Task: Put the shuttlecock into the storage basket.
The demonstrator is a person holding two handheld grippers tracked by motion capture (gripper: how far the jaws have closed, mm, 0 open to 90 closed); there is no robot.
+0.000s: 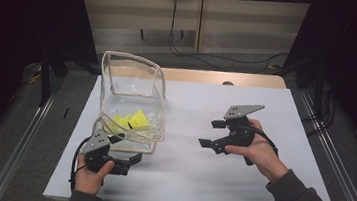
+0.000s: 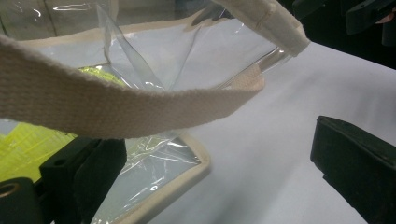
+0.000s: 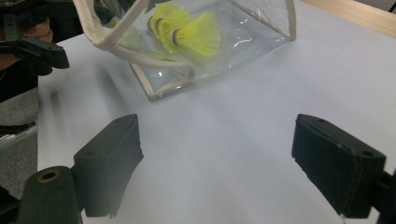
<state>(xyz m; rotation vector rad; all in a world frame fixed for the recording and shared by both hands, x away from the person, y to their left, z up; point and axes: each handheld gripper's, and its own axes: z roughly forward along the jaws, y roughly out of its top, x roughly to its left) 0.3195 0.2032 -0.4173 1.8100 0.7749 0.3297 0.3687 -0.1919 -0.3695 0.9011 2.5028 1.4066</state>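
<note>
A clear plastic bag [image 1: 133, 80] with cream fabric trim stands at the left of the white table sheet [image 1: 208, 184]. Several yellow shuttlecocks [image 1: 131, 120] lie inside it. My left gripper [image 1: 123, 150] sits at the bag's near bottom corner. In the left gripper view its jaws [image 2: 219, 172] stand wide apart, the bag's bottom edge [image 2: 187, 177] lies between them unpressed, and the cream strap [image 2: 116, 105] crosses in front. My right gripper [image 1: 209, 134] hangs over the middle of the sheet, pointing left at the bag [image 3: 243, 28] and shuttlecocks [image 3: 196, 30]. It is open [image 3: 217, 158] and holds nothing.
The sheet lies on a wooden table whose back edge [image 1: 209, 76] shows beyond it. Metal rails [image 1: 341, 163] run along both sides on the floor, and cables [image 1: 196, 52] trail behind the table. Bare sheet stretches to the right of the bag.
</note>
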